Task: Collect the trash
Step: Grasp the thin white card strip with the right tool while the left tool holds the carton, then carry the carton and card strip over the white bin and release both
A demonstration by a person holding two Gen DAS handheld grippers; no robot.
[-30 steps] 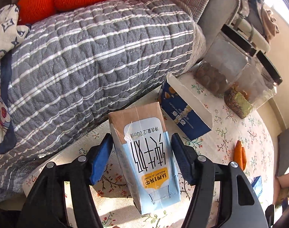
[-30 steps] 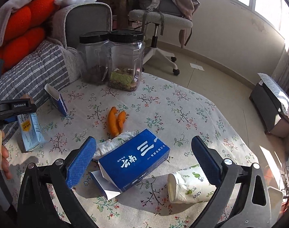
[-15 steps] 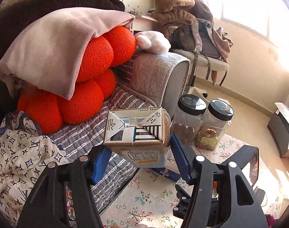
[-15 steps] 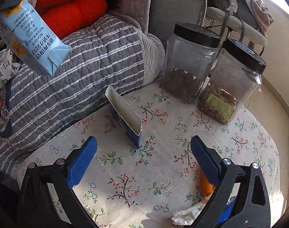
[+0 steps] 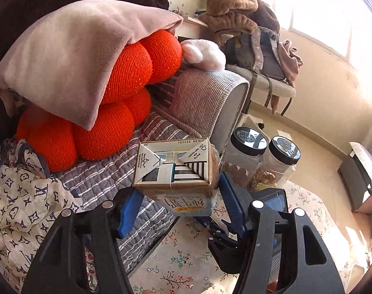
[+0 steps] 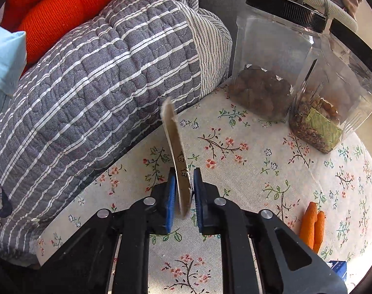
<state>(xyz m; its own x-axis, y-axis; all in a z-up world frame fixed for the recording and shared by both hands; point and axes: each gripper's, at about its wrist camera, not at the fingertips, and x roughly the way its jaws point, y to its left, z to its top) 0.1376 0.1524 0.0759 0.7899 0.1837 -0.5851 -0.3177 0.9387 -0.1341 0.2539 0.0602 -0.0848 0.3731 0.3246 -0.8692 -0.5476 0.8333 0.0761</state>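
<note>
My left gripper (image 5: pixel 180 203) is shut on a light blue milk carton (image 5: pixel 173 169) and holds it up in the air, its folded end facing the camera. A corner of that carton (image 6: pixel 5 58) shows at the left edge of the right wrist view. My right gripper (image 6: pixel 182 191) is shut on the flattened cardboard box (image 6: pixel 176 156), seen edge-on, standing on the floral tablecloth (image 6: pixel 247 171). The right gripper also shows below the carton in the left wrist view (image 5: pixel 235 242).
A grey striped sofa cushion (image 6: pixel 95 78) borders the table on the left, with orange cushions (image 5: pixel 122 93) behind. Two black-lidded clear jars (image 6: pixel 271 63) stand at the table's back. Orange peel (image 6: pixel 313 225) and a blue box corner (image 6: pixel 336 267) lie at right.
My right gripper has moved forward to the cardboard box and shut on it. My left gripper lifted the milk carton off the table and now holds it raised and steady.
</note>
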